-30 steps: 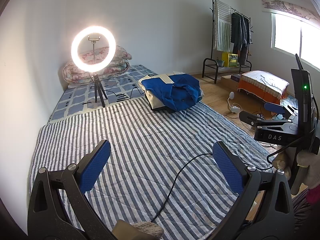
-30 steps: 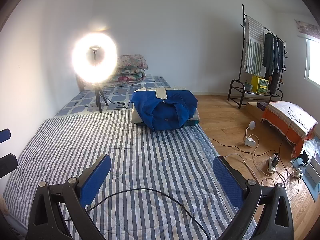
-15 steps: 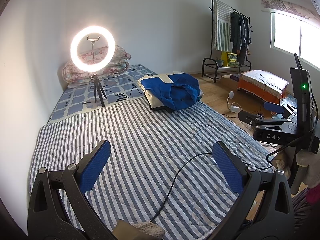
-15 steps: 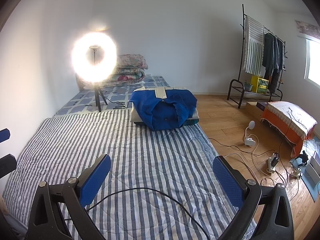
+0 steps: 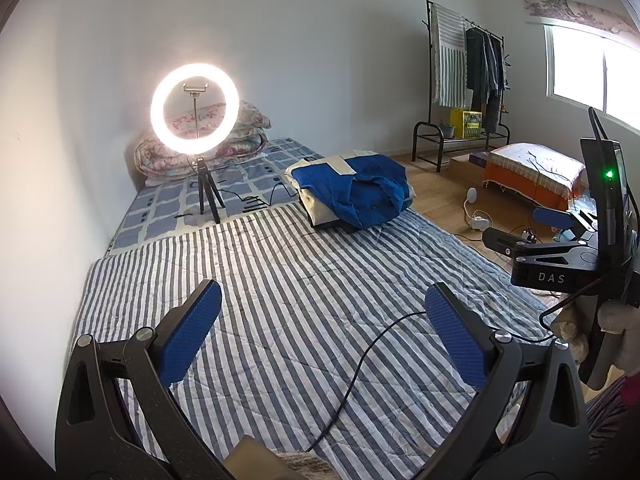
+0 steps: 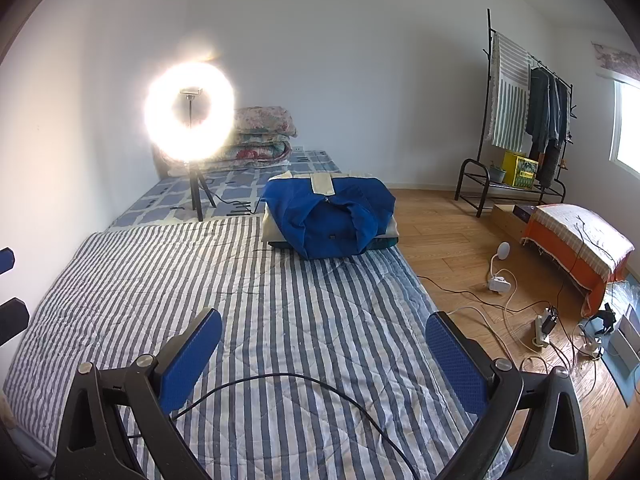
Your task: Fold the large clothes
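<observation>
Both the left gripper (image 5: 322,336) and right gripper (image 6: 324,354) hang spread wide and empty over the bed (image 6: 160,272), the blue garment (image 6: 328,220) lying at its far edge, and only the left view shows the right gripper's body.

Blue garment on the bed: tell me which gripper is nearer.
Right, slightly. The right gripper faces the blue garment almost straight ahead; the left gripper sits farther left, both open, well short.
</observation>
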Available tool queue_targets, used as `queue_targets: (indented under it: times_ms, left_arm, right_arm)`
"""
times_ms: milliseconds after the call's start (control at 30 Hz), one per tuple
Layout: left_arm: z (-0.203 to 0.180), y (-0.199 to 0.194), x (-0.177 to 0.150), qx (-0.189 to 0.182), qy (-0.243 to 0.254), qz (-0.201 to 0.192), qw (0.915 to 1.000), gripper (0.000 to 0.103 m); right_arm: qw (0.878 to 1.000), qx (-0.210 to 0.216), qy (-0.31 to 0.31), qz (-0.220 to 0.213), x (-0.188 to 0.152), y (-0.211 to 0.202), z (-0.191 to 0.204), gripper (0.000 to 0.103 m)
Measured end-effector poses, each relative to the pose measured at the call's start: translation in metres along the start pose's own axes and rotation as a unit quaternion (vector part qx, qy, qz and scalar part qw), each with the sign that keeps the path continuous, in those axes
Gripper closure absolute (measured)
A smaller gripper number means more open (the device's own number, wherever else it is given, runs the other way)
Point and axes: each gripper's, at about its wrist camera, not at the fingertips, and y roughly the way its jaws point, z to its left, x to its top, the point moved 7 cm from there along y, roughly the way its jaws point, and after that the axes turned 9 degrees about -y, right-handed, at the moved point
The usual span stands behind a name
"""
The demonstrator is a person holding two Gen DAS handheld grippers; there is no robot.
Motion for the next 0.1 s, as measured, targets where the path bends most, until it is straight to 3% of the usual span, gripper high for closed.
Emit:
queue_targets:
  times_ms: [100]
  left_arm:
    - [0.0021,-0.0007,-0.0003,0.000,-0.001,0.001,1.0000,0.000]
  right_arm:
    - [1.000,-0.001,0.001,-0.002,0.0008,-0.0003,-0.0004,0.000]
